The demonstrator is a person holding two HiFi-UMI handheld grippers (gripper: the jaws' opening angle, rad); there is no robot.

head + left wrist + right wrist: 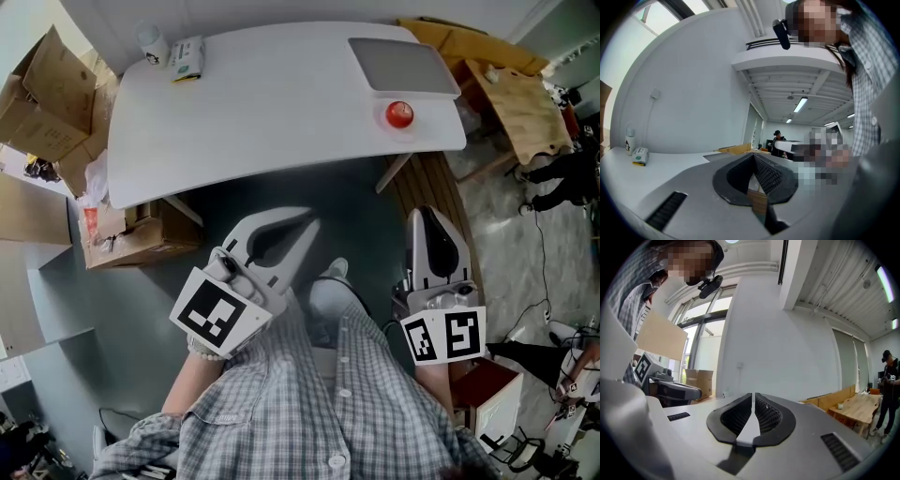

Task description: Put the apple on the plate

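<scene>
White table [281, 103] holds apple [399, 114] beside grey plate [403, 64], bottle [153, 44], box [188, 58]; left tongs [305, 221], right tongs [427, 214] both clenched.

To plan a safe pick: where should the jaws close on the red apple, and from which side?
Probably across the widest middle of the apple, coming from the near edge of the table. It is round, so an off-centre grip could slip. The grey plate lies just behind it; the near side looks free. The right gripper, now shut, is on that side.
</scene>
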